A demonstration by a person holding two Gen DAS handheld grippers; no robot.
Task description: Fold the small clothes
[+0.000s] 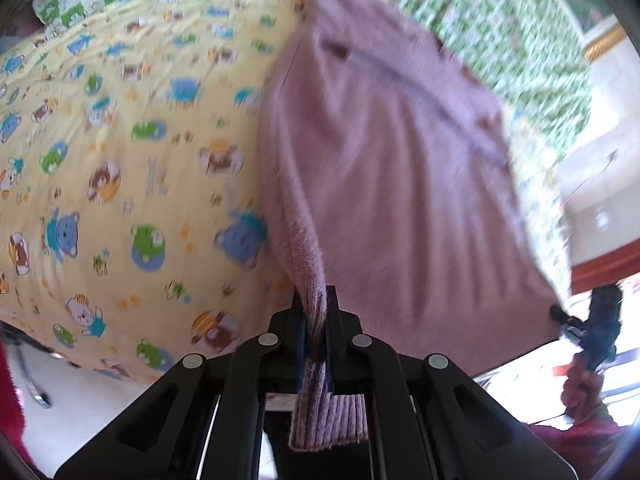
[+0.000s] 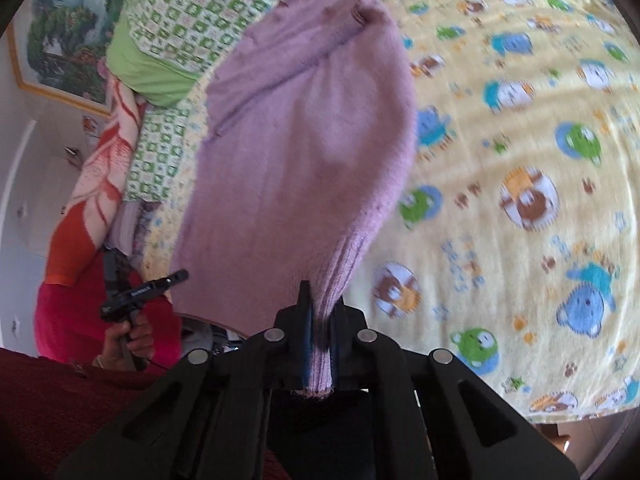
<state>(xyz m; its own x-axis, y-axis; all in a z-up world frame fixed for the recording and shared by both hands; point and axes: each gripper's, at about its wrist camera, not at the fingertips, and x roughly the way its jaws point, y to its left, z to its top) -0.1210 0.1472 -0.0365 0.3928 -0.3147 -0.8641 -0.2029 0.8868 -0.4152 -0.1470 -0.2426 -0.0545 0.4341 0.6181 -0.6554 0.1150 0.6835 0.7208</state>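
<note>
A small pink knitted garment (image 1: 380, 168) lies stretched over a yellow blanket with cartoon animals (image 1: 120, 160). My left gripper (image 1: 316, 312) is shut on the garment's ribbed hem, which hangs bunched through the jaws. In the right wrist view the same pink garment (image 2: 304, 152) runs away from me, and my right gripper (image 2: 322, 312) is shut on another part of its ribbed edge. Both near corners are lifted off the blanket. Each view shows the other gripper at its edge, held in a hand (image 1: 580, 388).
A green-and-white checked quilt (image 1: 500, 32) lies beyond the garment, with a green pillow (image 2: 152, 72) beside it. An orange and red cloth (image 2: 92, 200) hangs at the bed's side. White floor (image 1: 80, 408) shows below the bed's edge. A framed painting (image 2: 60, 32) hangs on the wall.
</note>
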